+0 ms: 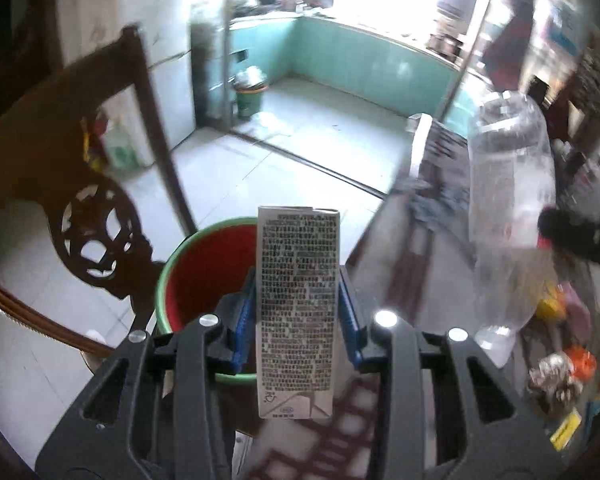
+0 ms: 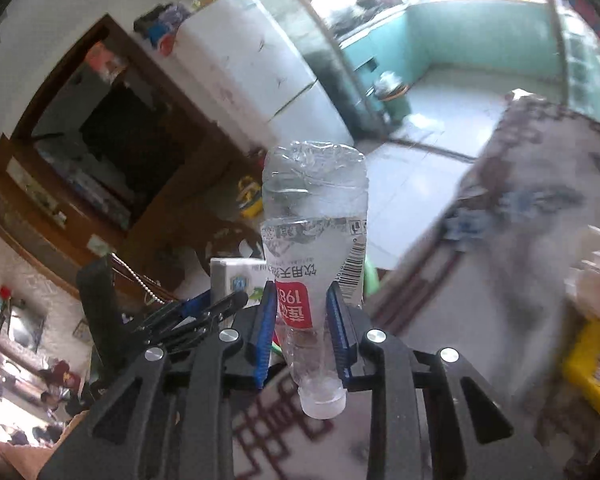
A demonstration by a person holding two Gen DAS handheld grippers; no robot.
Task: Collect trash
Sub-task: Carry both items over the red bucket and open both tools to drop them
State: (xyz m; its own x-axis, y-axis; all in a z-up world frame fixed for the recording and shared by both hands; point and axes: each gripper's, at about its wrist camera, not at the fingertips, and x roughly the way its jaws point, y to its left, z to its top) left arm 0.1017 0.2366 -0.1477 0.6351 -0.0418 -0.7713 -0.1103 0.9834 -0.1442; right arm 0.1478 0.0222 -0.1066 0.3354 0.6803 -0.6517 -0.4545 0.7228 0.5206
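Observation:
My left gripper (image 1: 298, 316) is shut on a grey drink carton (image 1: 298, 296) with dense black print, held upright between the blue pads. Just beyond and below it stands a red bin with a green rim (image 1: 204, 268) on the floor. My right gripper (image 2: 302, 320) is shut on a crushed clear plastic bottle (image 2: 314, 232) with a red label, its white cap pointing toward the camera. That bottle (image 1: 512, 200) also shows at the right of the left wrist view. The carton (image 2: 236, 278) and the left gripper appear at the left of the right wrist view.
A dark carved wooden chair (image 1: 88, 184) stands left of the bin. A patterned tablecloth (image 2: 520, 220) covers the table on the right, with wrappers and a yellow pack (image 2: 596, 364) on it. A second green bin (image 1: 250, 96) stands by the far doorway. Pale tiled floor lies beyond.

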